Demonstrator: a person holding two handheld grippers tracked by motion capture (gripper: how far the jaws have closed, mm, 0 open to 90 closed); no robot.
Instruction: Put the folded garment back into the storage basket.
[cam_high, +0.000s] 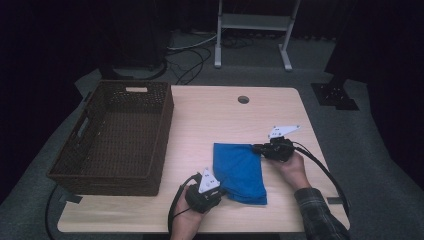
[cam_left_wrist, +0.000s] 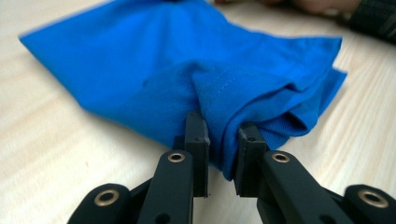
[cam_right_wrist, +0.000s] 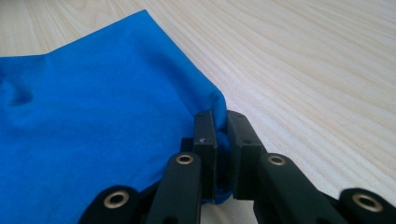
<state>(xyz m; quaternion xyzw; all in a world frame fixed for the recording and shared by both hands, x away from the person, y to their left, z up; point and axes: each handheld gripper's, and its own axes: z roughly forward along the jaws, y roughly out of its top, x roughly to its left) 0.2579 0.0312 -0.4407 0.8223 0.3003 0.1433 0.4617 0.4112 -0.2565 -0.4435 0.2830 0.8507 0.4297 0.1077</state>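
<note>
A folded blue cloth (cam_high: 240, 172) lies on the wooden table (cam_high: 215, 115), right of centre and near the front. My left gripper (cam_high: 222, 190) sits at the cloth's near left edge. In the left gripper view, the left gripper (cam_left_wrist: 223, 140) is shut on a bunched fold of the blue cloth (cam_left_wrist: 163, 70). My right gripper (cam_high: 256, 148) is at the cloth's far right corner. The right gripper view shows the right gripper (cam_right_wrist: 222, 135) shut on that corner of the blue cloth (cam_right_wrist: 93, 116), which lies flat on the wood.
A dark brown wicker basket (cam_high: 162, 125) stands on the left part of the table, nothing visible inside it. A round cable hole (cam_high: 243, 99) is near the table's far edge. A white metal stand (cam_high: 252, 22) is on the floor behind the table.
</note>
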